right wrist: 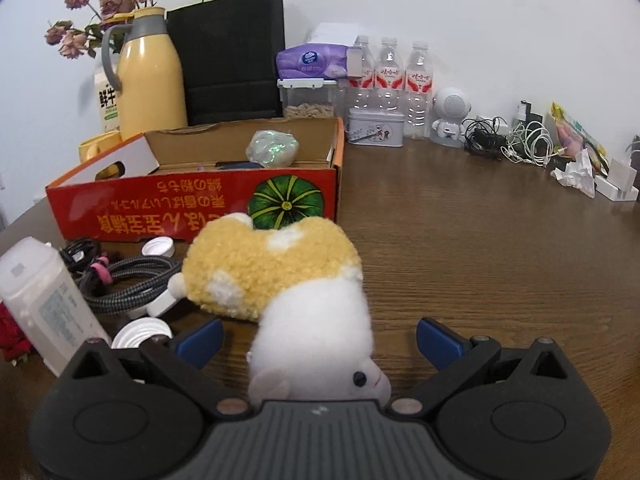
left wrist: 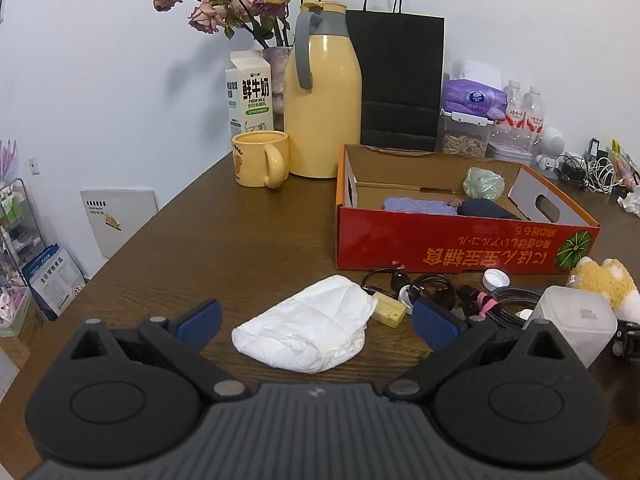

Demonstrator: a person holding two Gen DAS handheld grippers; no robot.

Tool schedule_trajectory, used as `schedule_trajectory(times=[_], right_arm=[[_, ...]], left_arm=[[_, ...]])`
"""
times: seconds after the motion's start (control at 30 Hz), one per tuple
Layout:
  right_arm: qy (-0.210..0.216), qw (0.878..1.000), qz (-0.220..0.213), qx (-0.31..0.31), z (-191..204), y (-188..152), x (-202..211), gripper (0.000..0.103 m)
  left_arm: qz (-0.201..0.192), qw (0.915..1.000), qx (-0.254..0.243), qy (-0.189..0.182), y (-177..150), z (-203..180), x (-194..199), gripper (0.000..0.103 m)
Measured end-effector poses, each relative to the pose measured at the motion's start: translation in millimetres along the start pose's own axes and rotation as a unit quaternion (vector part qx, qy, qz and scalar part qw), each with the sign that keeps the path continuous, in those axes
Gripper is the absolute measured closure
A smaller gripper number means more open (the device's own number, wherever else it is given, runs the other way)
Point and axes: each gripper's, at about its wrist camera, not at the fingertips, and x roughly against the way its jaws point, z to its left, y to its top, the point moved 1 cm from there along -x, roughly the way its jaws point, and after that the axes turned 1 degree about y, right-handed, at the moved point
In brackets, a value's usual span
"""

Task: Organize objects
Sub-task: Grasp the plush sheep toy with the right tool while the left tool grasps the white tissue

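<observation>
— Red cardboard box (left wrist: 460, 240) with the green pumpkin print sits on the brown wooden worktop (left wrist: 240, 240); what lies in it?

— A lilac knitted cloth (left wrist: 418, 205), a dark navy pouch (left wrist: 486, 210) and a pale green glittery lump (left wrist: 483, 183).

— And the left claw (left wrist: 316, 320)?

— Spread wide, gripping nothing. A crumpled white wad (left wrist: 308, 330) lies on the worktop between its blue pads, in front of the box's left corner, touching neither pad.

— The right claw (right wrist: 320, 340)?

— Also wide open. A yellow-and-white plush toy (right wrist: 288, 280) lies in front of the box's pumpkin corner, its white head between the pads and against the claw's body; I cannot tell whether it touches a pad.

— Anything else near the box?

— Just in front of it: a braided grey cable (right wrist: 132, 280), a white bottle cap (right wrist: 159, 247) and a frosted plastic bottle (right wrist: 44, 300). Behind it stand a yellow thermos jug (left wrist: 322, 96) and a black paper bag (left wrist: 400, 80).
</observation>
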Motion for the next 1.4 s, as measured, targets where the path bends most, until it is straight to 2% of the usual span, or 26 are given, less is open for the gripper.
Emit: schedule_trajectory(times=[0.13,0.23,0.33,0.4,0.67,0.87,1.07,1.17,1.27,1.33,1.4], right_arm=[[0.004,1.000,-0.006,-0.009,-1,1,0,0.002],[0.000,1.000,-0.006,-0.007,0,1,0,0.014],[0.005,1.000,-0.008,-0.002,1,1,0,0.038],[0.013,1.000,-0.011,-0.003,1,1,2,0.050],[0.017,1.000,-0.022,-0.013,-1,1,6,0.053],[0.008,0.998,-0.058,0.002,5,0,17,0.054],[0.004,0.998,-0.069,0.008,8,1,20,0.054],[0.000,0.998,-0.065,0.007,8,1,19,0.054],[-0.003,0.998,-0.065,0.006,8,0,19,0.054],[-0.004,0.998,-0.063,0.005,7,0,18,0.054],[-0.005,0.998,-0.063,0.004,7,0,18,0.054]], left_arm=[[0.007,1.0000,0.001,0.002,-2,2,-3,0.000],[0.013,0.9999,0.002,0.002,-4,4,-6,0.000],[0.023,0.9997,0.001,0.001,-7,5,-11,0.000],[0.030,0.9996,-0.001,-0.001,-8,5,-15,0.000],[0.049,0.9988,-0.010,0.000,-16,10,-26,0.000],[0.055,0.9974,-0.048,0.004,-14,9,-36,0.000],[0.086,0.9911,-0.098,-0.029,-8,3,-61,0.000],[0.094,0.9889,-0.110,-0.033,-3,4,-73,0.000],[0.121,0.9850,-0.106,-0.062,0,11,-88,0.000],[0.136,0.9835,-0.078,-0.091,2,22,-97,0.000],[0.131,0.9849,-0.073,-0.086,2,27,-98,0.000]])
